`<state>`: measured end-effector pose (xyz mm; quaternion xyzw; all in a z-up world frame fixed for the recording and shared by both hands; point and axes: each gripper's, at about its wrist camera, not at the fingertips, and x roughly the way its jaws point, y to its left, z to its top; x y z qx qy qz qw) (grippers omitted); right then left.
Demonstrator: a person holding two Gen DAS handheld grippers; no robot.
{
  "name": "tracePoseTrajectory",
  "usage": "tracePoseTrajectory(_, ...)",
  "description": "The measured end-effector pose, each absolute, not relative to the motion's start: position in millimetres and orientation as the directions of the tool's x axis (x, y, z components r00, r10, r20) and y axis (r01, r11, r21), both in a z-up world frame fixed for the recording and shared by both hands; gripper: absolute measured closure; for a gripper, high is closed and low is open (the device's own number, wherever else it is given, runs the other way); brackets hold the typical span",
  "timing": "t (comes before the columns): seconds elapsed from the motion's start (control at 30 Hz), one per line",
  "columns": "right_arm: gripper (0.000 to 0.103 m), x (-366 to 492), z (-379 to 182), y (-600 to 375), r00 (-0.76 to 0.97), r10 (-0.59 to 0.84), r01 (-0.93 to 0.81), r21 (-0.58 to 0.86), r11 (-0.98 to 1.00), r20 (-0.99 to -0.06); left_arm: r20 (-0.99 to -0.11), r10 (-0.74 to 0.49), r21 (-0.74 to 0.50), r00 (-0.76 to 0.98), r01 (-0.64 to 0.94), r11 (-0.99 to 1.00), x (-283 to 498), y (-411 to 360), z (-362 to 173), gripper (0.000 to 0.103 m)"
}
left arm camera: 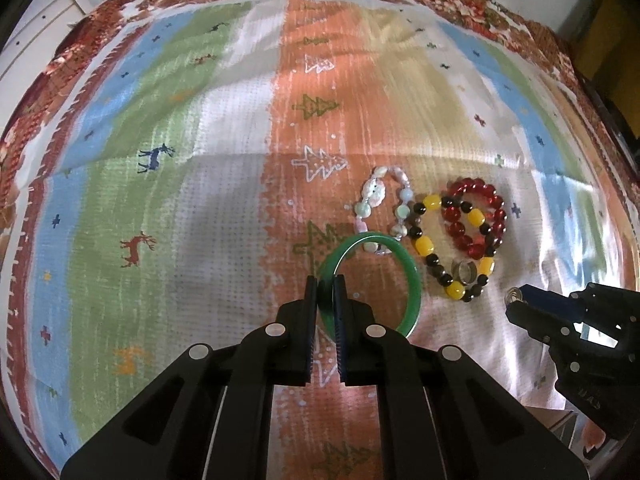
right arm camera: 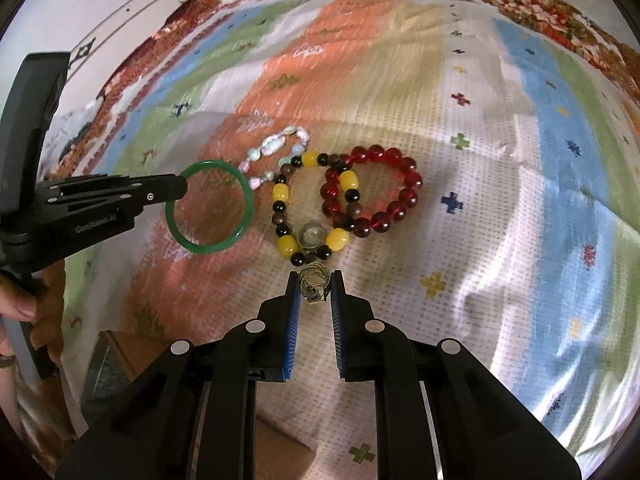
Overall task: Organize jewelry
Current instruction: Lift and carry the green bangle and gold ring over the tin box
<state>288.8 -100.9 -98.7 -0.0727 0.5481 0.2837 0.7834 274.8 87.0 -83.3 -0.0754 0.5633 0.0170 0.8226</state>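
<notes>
My left gripper (left arm camera: 326, 284) is shut on the rim of a green bangle (left arm camera: 412, 280), seen also in the right wrist view (right arm camera: 212, 204), and holds it over the cloth. My right gripper (right arm camera: 315, 280) is closed on a small coiled metal ring piece (right arm camera: 316, 282); it also shows at the right in the left wrist view (left arm camera: 516, 296). On the cloth lie a pale pearly bead bracelet (left arm camera: 380, 204), a yellow-and-black bead bracelet (right arm camera: 288, 216), a red bead bracelet (right arm camera: 384, 188) and a silver ring (right arm camera: 313, 235) inside the yellow-and-black one.
A colourful striped cloth (left arm camera: 168, 168) with deer and tree prints covers the surface. A brown box (right arm camera: 132, 356) sits at the near edge below the left gripper. White furniture (left arm camera: 36, 32) stands beyond the far left corner.
</notes>
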Motion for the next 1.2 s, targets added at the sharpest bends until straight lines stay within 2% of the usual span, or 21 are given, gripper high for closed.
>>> tracePoseTrajectory(0.5,0.087,269,-76,-117,0.316,0.396,-0.498,0.205,0.842,-0.862,-0.894,-0.099,-0.165,0.436,-0.117,0.979,258,89,-55,0.095)
tracePoseTrajectory(0.97,0.087,235,-34,-127,0.485,0.390,-0.485,0.130,0.865,-0.783,-0.835,-0.155,-0.224,0.527,-0.069,0.972,219,74,-12,0.095)
tracePoseTrajectory(1.2,0.087,217,-35,-133,0.491,0.394,-0.484,0.132,0.865,-0.777,-0.813,-0.178,-0.240,0.555,-0.040,0.970,198,64,1,0.095)
